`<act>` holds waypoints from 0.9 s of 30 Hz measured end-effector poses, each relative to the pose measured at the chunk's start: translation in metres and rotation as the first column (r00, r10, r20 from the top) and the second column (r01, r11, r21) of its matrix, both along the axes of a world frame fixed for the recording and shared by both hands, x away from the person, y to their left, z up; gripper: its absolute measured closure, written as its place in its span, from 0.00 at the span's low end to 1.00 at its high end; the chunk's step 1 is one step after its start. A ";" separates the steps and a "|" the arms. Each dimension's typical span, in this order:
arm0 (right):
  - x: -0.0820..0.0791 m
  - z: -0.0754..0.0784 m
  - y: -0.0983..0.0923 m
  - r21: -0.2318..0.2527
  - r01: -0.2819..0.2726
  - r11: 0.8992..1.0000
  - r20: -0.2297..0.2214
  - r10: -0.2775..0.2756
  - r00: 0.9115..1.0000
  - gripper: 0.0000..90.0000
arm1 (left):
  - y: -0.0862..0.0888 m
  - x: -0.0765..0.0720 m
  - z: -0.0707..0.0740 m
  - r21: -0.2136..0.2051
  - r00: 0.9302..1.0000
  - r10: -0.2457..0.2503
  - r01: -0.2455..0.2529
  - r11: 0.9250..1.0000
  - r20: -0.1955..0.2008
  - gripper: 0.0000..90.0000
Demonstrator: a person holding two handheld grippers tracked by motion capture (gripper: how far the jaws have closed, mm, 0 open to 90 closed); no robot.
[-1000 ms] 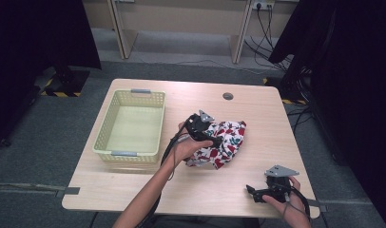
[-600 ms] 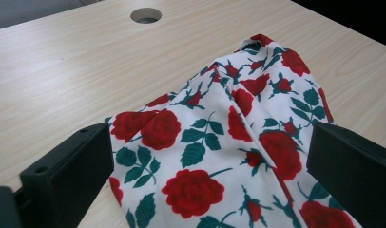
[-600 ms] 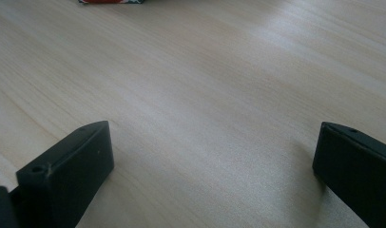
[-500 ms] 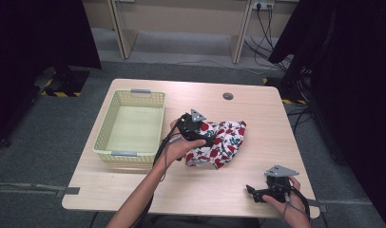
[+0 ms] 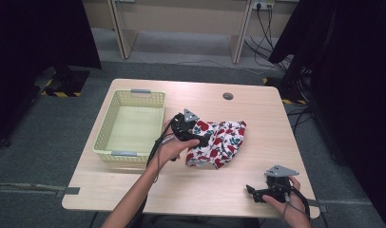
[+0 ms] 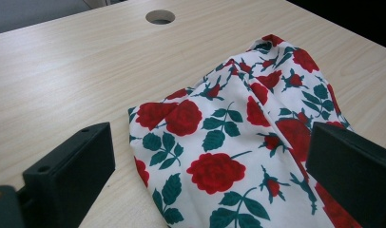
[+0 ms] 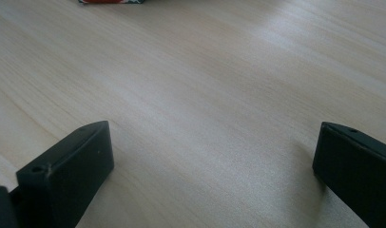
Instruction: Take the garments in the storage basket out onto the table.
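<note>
My left gripper (image 5: 199,138), fingers spread, straddles the rose-print cloth (image 5: 218,141), which lies lengthwise across the desk (image 5: 257,118); my right gripper (image 5: 252,191) rests with fingers spread.

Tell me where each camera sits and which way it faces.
High view: above the person's side, looking forward and down on the pale wooden table; both forearms and tongs show.
Left gripper view: rides the left tongs, open over the rose-printed white cloth.
Right gripper view: rides the right tongs, open over bare tabletop.
Shared: the cloth.
</note>
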State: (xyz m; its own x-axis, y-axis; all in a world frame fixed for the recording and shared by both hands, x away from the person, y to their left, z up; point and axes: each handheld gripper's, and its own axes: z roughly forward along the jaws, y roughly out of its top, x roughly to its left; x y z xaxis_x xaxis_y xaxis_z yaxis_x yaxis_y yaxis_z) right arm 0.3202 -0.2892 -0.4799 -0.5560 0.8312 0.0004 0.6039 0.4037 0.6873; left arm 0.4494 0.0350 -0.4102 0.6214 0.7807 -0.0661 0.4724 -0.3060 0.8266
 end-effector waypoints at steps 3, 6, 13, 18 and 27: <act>0.000 0.000 0.000 0.000 0.000 1.000 0.000 0.000 1.000 0.00 | 0.003 -0.002 0.000 0.000 1.000 -0.002 0.002 1.000 -0.002 0.02; 0.000 0.000 0.000 0.000 0.000 1.000 0.000 0.000 1.000 0.00 | 0.005 -0.004 0.000 -0.006 1.000 -0.003 0.003 1.000 -0.003 0.02; 0.000 0.000 0.000 0.000 0.000 1.000 0.000 0.000 1.000 0.00 | 0.014 -0.011 -0.002 -0.019 1.000 -0.003 0.003 1.000 -0.002 0.02; 0.000 0.000 0.000 0.000 0.000 1.000 0.000 0.000 1.000 0.00 | 0.020 -0.017 -0.003 -0.020 1.000 0.000 0.001 1.000 0.007 0.02; 0.000 0.000 0.000 0.000 0.000 1.000 0.000 0.000 1.000 0.00 | 0.028 -0.028 -0.004 -0.030 1.000 -0.009 0.009 1.000 0.013 0.02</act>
State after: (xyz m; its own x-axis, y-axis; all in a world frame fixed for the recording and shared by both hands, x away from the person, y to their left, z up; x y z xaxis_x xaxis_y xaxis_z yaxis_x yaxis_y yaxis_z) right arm 0.3202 -0.2892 -0.4799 -0.5561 0.8311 0.0005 0.6040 0.4037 0.6872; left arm 0.4215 0.0627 -0.4140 0.6293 0.7729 -0.0815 0.4594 -0.2854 0.8411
